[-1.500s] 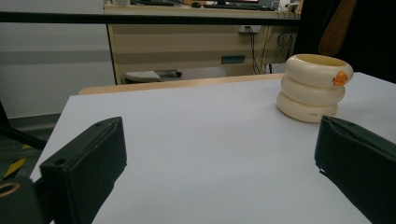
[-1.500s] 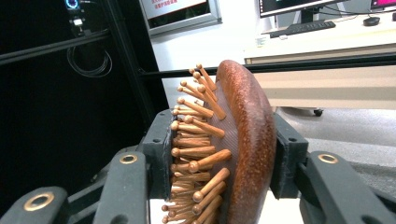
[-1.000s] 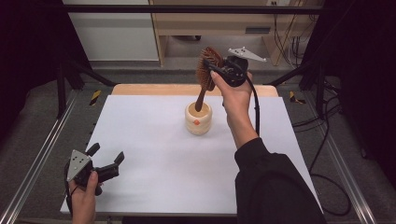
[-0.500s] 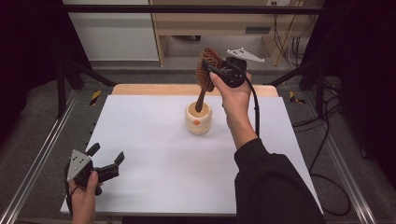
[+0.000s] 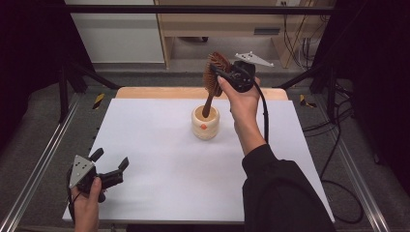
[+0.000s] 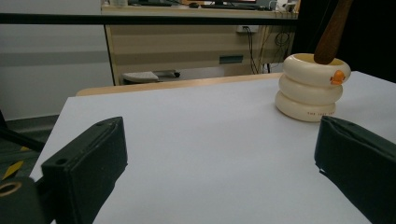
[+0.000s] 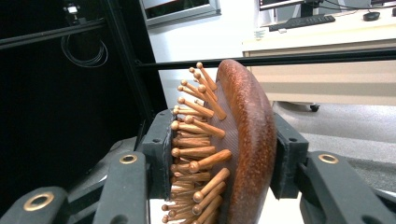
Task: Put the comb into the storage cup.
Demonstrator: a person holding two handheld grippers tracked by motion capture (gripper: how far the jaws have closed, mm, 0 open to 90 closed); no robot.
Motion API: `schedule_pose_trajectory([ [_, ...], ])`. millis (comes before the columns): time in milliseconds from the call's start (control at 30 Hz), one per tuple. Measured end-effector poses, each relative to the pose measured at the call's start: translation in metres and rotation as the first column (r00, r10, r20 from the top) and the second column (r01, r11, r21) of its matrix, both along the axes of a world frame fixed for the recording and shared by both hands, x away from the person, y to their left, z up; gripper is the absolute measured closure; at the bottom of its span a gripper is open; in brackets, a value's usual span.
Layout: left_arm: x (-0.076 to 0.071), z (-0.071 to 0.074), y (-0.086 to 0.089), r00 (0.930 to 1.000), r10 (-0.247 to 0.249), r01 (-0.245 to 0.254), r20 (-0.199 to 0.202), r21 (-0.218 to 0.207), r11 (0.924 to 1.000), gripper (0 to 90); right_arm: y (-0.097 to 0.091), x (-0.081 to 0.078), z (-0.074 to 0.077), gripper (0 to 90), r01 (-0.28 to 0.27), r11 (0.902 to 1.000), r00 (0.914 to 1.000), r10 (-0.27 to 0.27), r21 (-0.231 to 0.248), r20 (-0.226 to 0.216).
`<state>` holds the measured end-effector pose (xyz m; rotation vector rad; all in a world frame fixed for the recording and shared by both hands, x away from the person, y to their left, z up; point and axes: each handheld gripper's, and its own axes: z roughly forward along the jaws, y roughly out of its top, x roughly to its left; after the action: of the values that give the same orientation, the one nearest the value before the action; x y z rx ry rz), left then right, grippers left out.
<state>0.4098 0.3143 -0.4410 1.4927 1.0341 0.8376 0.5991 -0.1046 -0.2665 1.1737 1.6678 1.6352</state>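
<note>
A brown wooden hairbrush point(image 5: 213, 76) stands with its handle down in a cream ringed cup point(image 5: 205, 123) near the back middle of the white table. My right gripper point(image 5: 218, 73) is shut on the brush head; in the right gripper view the pads clamp the brush point(image 7: 243, 140) on its bristle side and its back. My left gripper point(image 5: 110, 162) rests low at the table's front left corner, jaws wide open and nothing between them. In the left gripper view the cup point(image 6: 312, 88) with an orange duck mark stands ahead to the right, the handle point(image 6: 332, 31) leaning in it.
The white table top point(image 5: 159, 145) lies on a wooden board whose edge shows at the back. Metal frame rails point(image 5: 43, 159) run along both sides. Cables point(image 5: 338, 125) trail on the floor at the right. A desk and cabinets stand behind the table.
</note>
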Motion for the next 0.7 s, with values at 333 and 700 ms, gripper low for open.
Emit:
schedule_pose_trajectory([
  [333,0.0002,0.0000,-0.0003,1.0000,-0.003,0.003,0.001,0.003,1.0000,2.5,-0.0013,0.0010,-0.0048,51.5,0.006,1.0000,0.9999,-0.006,0.001,-0.010],
  [700,0.0002,0.0002,0.0013,1.0000,0.004,-0.004,0.000,-0.006,1.0000,1.5,-0.0010,0.0030,-0.0093,51.5,0.010,0.9999,0.9998,-0.009,0.005,-0.017],
])
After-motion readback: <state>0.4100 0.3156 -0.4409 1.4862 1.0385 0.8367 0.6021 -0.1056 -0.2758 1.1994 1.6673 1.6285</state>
